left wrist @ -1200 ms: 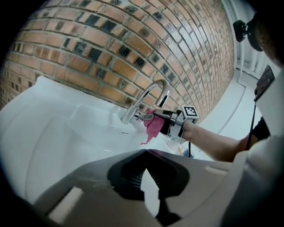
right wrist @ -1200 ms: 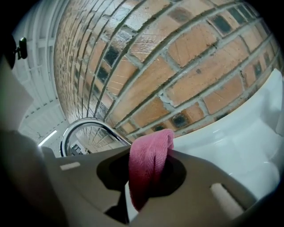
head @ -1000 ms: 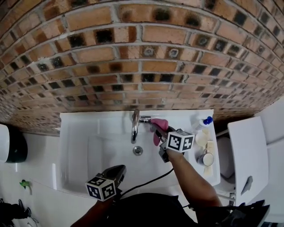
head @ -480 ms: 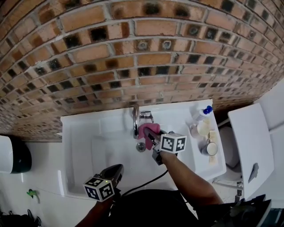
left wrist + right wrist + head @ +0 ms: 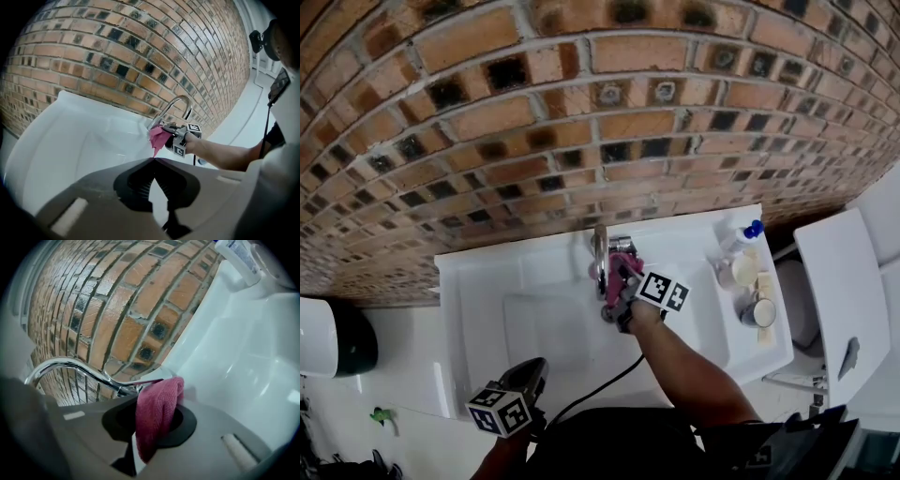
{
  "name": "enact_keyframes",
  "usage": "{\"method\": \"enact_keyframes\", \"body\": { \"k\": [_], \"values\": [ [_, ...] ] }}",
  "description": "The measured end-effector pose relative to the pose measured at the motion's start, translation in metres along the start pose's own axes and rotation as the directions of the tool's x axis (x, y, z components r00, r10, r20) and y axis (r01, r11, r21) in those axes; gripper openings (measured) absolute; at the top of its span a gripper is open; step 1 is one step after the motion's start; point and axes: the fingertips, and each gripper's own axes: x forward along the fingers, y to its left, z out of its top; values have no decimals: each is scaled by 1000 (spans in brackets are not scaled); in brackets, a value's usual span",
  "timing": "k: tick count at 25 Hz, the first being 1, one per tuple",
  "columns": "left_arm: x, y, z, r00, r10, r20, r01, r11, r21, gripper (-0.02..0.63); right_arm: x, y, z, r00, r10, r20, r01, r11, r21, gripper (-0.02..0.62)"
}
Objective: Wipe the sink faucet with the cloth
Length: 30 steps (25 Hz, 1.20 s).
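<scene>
- Two grippers are in view over a white sink (image 5: 478, 281) set against a brick wall (image 5: 534, 112).
- Right gripper (image 5: 621, 278): reaches in over the basin to the chrome faucet (image 5: 600, 246), with its jaws clamped on the dark pink cloth (image 5: 157, 413).
- In the right gripper view, the cloth is folded between the jaws. Its upper edge lies right at the faucet's lower part, where the curved spout rises; it looks to be touching the metal.
- In the left gripper view, the cloth hangs as a pink point beside the spout, above the basin.
- Left gripper (image 5: 153, 160): held low at the sink's near edge, well apart from the faucet. Its jaws are together at the tips with nothing between them.
- On the sink's right ledge stand a bottle with a blue cap (image 5: 742, 236), a round pale container (image 5: 741, 271) and a cup (image 5: 761, 312).
- A black cable (image 5: 600, 384) runs from the right forearm toward the person's body.
</scene>
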Motion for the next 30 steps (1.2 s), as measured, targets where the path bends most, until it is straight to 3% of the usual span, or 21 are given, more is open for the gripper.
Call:
{"method": "enact_keyframes", "body": {
  "k": [10,13,17,21,25,30],
  "values": [
    [4,-5,-1,999,-34,-14,34,999,20,4,-6,30,16,989,99,113,-114,984,137,64],
    [1,-5,-1,1000,-31,-3,31,999,18,4,-5,37,18,984,125,124,-142,981,131,64],
    [-5,-1,-2,1000,-15,10,15,1000,9,3,-7,43,12,988,134,79,-137,990,31,63],
    [-4,-2,-8,1000,-15,10,15,1000,-2,5,-6,40,-14,991,124,-52,-130,984,-120,64],
    [-3,-4,-9,1000,-14,17,14,1000,-12,4,7,16,-37,988,72,-134,-86,991,-106,64],
    [-9,5,-8,999,14,30,-13,999,-37,5,26,10,-36,988,52,-144,-63,995,-73,64]
  ]
}}
